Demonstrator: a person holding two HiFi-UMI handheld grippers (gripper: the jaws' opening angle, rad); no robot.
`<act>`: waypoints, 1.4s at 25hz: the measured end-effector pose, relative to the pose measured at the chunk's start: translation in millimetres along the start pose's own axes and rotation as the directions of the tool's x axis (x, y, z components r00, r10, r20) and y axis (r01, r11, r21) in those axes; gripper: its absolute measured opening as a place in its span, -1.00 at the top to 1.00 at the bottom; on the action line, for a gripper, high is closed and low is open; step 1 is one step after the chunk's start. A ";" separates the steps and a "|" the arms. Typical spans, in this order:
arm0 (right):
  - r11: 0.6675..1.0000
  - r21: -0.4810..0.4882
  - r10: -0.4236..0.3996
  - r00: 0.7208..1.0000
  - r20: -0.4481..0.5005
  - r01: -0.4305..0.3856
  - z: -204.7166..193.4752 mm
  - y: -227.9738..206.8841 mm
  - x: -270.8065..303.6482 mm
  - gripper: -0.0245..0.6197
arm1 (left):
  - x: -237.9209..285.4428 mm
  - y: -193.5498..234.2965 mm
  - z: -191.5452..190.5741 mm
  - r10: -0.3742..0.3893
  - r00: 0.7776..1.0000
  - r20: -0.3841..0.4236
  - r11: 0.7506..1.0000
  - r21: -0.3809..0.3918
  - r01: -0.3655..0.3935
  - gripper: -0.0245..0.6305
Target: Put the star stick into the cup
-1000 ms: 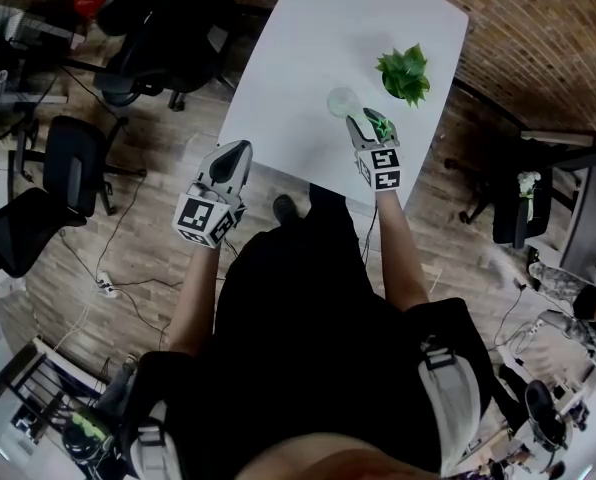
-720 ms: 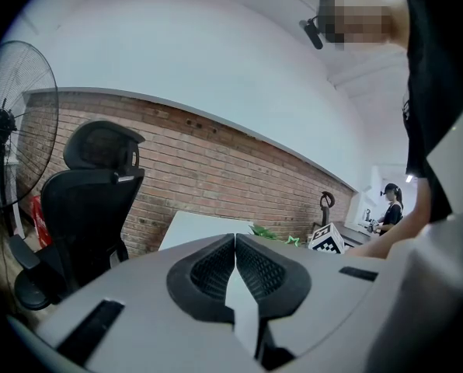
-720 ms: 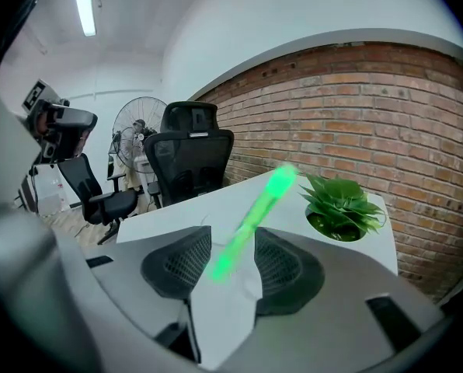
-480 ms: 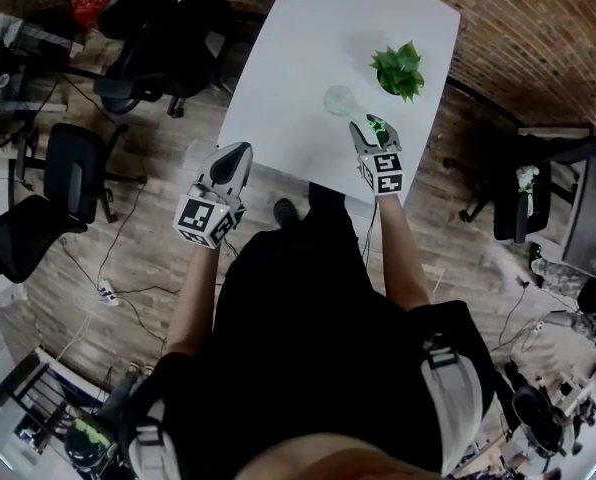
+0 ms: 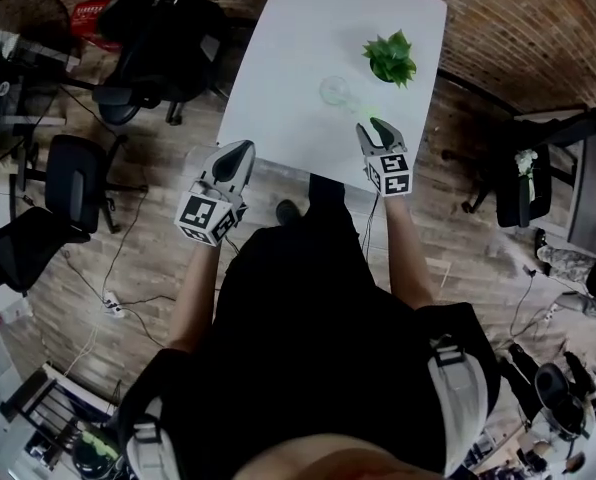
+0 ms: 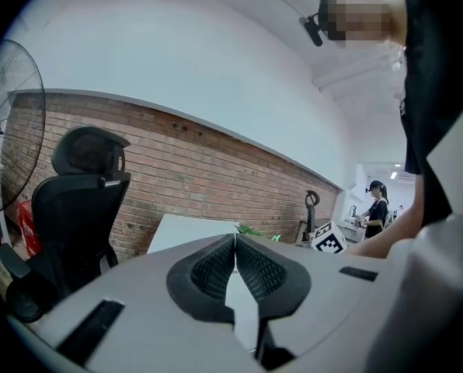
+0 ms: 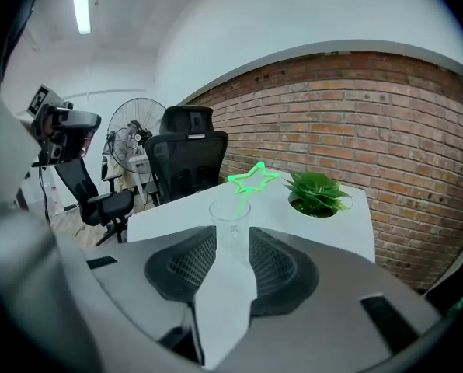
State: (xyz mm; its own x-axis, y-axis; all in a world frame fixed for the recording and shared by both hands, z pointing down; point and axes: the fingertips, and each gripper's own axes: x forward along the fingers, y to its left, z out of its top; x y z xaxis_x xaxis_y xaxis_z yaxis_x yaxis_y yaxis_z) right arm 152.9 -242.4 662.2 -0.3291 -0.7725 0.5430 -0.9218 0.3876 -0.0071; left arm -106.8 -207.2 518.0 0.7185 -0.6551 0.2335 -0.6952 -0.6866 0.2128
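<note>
On table (image 5: 308, 38), right half: clear cup (image 7: 230, 217) stands upright, well back from near edge; potted plant (image 5: 390, 58) near it, further back.
Star stick (image 7: 248, 190): already in the cup, stem slanting down inside, green star poking out above the rim, so it sits where the task wants it.
Right gripper (image 5: 370, 125): over table's near edge, aimed at cup but apart from it. Fingers fairly wide, have just been closing a bit, nothing btwn them; cup only shows beyond the gap.
Left gripper (image 5: 243, 148): off table's near-left corner, over wood floor (image 5: 158, 238). Fingers pressed together, empty; prob. parked, since it's not needed for this job.
Judgement: task looks done, no reason to re-grip.
</note>
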 end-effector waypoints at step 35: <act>0.984 -0.170 0.063 0.996 0.056 -0.052 37.4 95.3 -105.2 0.93 | -42.1 -31.4 -15.2 -0.068 0.997 0.040 0.997 -0.024 0.069 0.86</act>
State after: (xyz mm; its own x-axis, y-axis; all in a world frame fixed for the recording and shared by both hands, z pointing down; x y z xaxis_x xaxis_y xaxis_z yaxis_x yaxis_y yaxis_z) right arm 92.0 -143.0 572.9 -0.3973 -0.7736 0.4937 -0.8548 0.5077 0.1076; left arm -115.6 -153.3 515.9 0.7642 -0.6193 0.1800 -0.6444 -0.7222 0.2513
